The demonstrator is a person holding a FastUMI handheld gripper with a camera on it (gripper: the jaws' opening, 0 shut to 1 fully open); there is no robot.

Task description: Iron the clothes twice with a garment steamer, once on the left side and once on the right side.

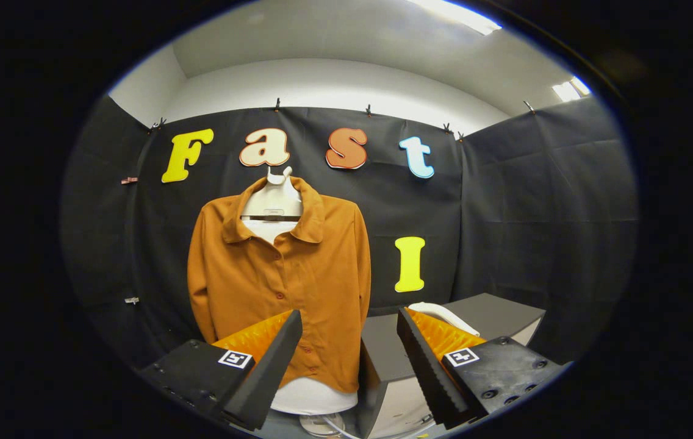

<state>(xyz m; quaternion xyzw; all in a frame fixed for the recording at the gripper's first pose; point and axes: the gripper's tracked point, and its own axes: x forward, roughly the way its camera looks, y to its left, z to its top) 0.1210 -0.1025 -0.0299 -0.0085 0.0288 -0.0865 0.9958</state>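
Note:
An orange button-up shirt (279, 274) hangs on a white mannequin torso (273, 204) against the black booth wall, beyond my fingers and slightly left of them. My gripper (349, 320) is open, with nothing between its fingers. A white curved piece, apparently the garment steamer (444, 315), lies on a grey cabinet (493, 314) to the right of the shirt, mostly hidden behind my right finger (423, 360). My left finger (267, 366) overlaps the shirt's lower left hem.
The grey cabinet's top stands right of the mannequin, its near corner (383, 353) between my fingers. The mannequin's white base and stand (319, 405) show low between the fingers. Black cloth walls close the booth on three sides.

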